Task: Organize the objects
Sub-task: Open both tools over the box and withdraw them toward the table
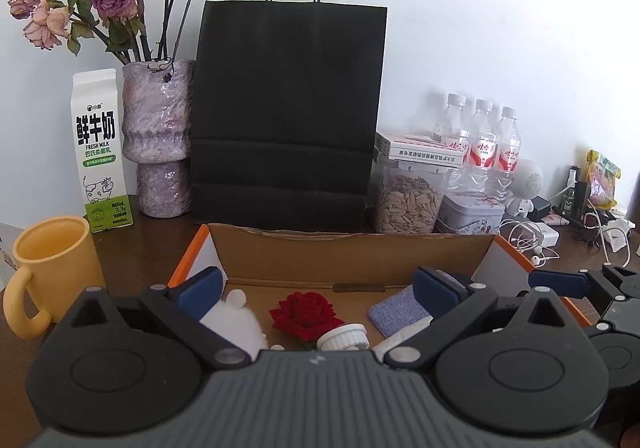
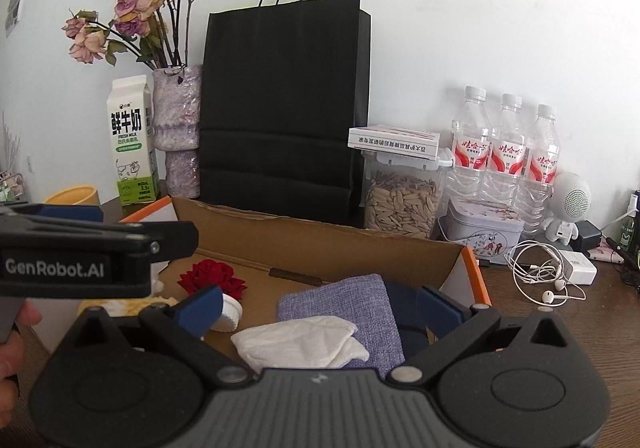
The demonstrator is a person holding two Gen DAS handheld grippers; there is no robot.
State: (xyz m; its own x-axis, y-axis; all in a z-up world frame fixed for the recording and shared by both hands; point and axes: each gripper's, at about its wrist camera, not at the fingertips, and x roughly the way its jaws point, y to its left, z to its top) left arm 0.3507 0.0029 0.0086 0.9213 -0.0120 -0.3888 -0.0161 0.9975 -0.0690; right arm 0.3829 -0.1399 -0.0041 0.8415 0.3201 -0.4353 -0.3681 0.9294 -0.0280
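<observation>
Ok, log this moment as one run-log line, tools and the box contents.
left tool: open, empty | right tool: open, empty | cardboard box: red rose, purple cloth, white cloth

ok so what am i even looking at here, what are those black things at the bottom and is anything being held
These are two handheld grabbing tools, one in each of a person's hands, each with a camera looking forward along its two fingers. The black shapes at the bottom are the tool bodies.

The left tool's view shows the left gripper, open and empty, over a cardboard box holding a red rose, a white lid and a blue cloth.

The right tool's view shows the right gripper, also open and empty, above the same cloth and a white tissue.

Behind the box stand a black paper bag, a milk carton and a yellow mug.
</observation>
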